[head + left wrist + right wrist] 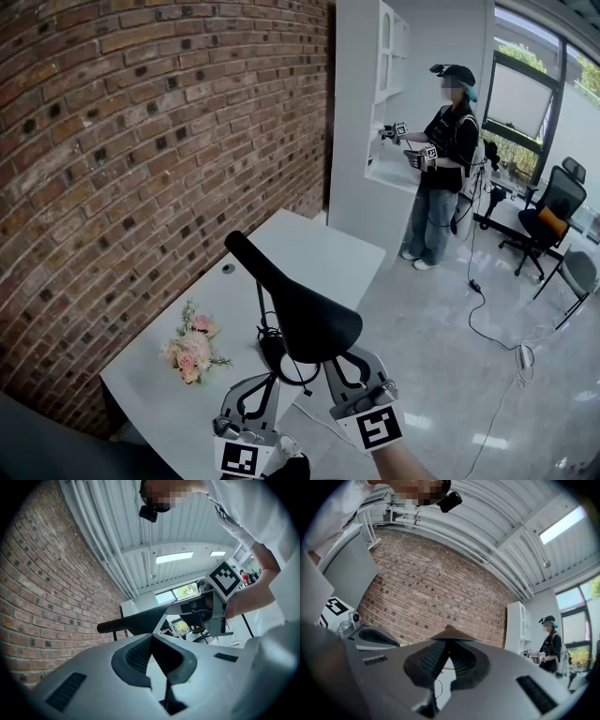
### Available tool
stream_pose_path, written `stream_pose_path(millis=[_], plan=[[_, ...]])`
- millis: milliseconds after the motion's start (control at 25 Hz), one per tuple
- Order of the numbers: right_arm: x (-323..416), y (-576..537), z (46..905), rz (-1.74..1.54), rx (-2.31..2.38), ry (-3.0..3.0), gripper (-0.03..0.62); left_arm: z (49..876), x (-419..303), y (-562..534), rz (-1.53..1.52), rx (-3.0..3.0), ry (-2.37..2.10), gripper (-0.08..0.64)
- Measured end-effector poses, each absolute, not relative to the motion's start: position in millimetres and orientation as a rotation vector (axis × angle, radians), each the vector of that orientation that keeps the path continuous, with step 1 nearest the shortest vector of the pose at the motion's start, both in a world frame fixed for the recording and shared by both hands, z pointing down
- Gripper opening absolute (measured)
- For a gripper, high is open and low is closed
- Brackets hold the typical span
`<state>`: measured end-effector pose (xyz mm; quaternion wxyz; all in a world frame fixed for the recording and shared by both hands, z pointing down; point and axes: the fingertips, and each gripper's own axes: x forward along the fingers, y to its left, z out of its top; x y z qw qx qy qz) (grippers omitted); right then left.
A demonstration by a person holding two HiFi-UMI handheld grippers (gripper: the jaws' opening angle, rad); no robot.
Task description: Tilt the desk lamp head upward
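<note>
Both sets of fingers are drawn narrow on the black lamp head at the near end of a white surface. The left gripper has its tips pressed together on the head's lower edge. The right gripper pinches the thin rim of the wide end from the other side. Only a slim gap shows behind the pads in each gripper view. The head slants up and away from the grippers, its narrow neck pointing toward the brick wall. Its dark base sits on the surface just beneath.

A small bunch of pink and cream flowers lies on the surface to the left of the lamp, near the wall. The surface stands flush against the brickwork, which runs back to a tall white shelf unit. Beside that unit a second person in a cap stands holding grippers. Further right, black office chairs sit beside large windows. A cable trails over the glossy pale floor.
</note>
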<state>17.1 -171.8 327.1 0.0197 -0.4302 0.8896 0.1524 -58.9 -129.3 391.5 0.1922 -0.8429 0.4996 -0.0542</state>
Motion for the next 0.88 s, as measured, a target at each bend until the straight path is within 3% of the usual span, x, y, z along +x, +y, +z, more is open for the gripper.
stream_pose_path(millis=[880], plan=[[44.1,-89.7,357.8,0.309,-1.362,2.802,0.016,380.7,-34.8,-66.4,-0.120,-2.360,1.344,0.006]])
